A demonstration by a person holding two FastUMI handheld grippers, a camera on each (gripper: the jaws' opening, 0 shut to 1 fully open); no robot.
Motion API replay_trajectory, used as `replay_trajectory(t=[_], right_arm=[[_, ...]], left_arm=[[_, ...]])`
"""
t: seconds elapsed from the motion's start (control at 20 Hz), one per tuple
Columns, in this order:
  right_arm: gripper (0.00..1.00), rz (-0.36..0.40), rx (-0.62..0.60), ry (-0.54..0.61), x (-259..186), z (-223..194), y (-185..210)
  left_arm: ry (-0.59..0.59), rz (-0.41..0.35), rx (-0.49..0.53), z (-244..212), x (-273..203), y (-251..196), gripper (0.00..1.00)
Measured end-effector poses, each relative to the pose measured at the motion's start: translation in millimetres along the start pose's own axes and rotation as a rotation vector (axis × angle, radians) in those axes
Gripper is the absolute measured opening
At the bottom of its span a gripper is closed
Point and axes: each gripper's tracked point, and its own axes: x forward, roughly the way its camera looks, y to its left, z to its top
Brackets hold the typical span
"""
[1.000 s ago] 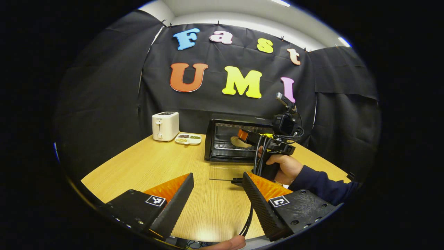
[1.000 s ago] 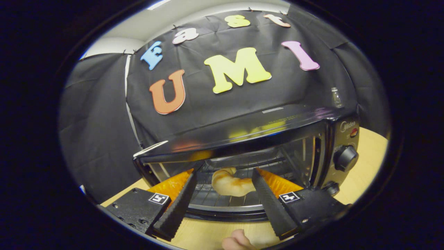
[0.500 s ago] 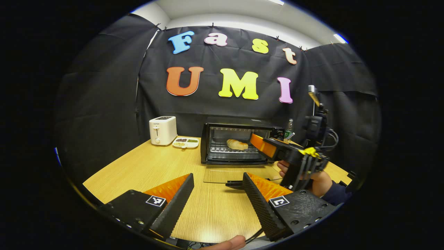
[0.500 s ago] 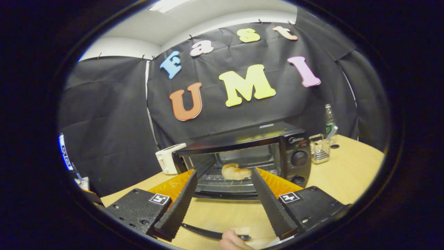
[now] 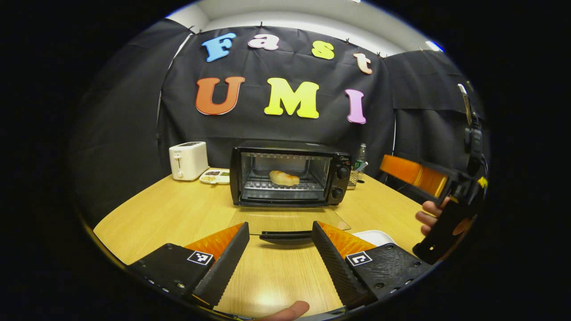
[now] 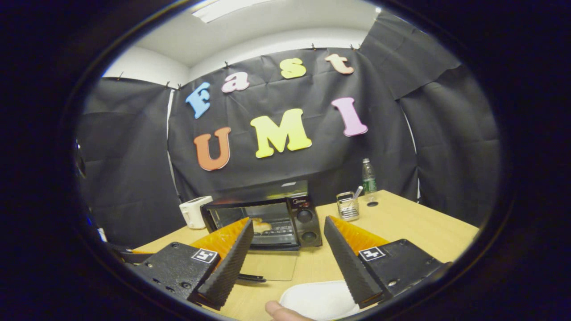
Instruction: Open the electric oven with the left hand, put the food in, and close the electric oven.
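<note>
The left gripper (image 5: pixel 280 258) hangs released, facing the electric oven (image 5: pixel 289 173), whose glass door (image 5: pixel 287 221) lies flat open. The food (image 5: pixel 284 178) rests on the rack inside. The right gripper (image 6: pixel 287 256), also released and empty, has withdrawn from the oven to above a white plate (image 6: pixel 319 298).

In the right gripper view a finger (image 6: pixel 232 263) half hides the food (image 6: pixel 260 226); the white plate (image 6: pixel 319 299) is cut off below.
</note>
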Motion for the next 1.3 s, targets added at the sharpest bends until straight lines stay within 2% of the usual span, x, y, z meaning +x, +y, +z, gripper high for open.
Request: replay_trajectory(t=[0.2, 0.25, 0.65, 0.95, 1.3], right_arm=[[0.98, -0.04, -0.066, 0.0, -18, 8, -23], [1.0, -0.036, -0.07, -0.011, -21, 12, -25], [0.96, 0.001, -0.079, -0.011, -27, 7, -44], [0.96, -0.019, -0.042, 0.0, -25, 1, -68], [0.96, -0.021, -0.001, -0.009, -29, 4, -73]], left_arm=[[0.061, -0.011, 0.011, -28, 29, -20, 0.93], [0.089, -0.009, 0.011, -37, 36, -22, 0.93], [0.259, 0.037, 0.065, -83, 80, -31, 0.93], [0.294, 0.07, 0.017, -81, 87, -23, 0.95], [0.359, 0.114, 0.056, -69, 86, -22, 0.94]])
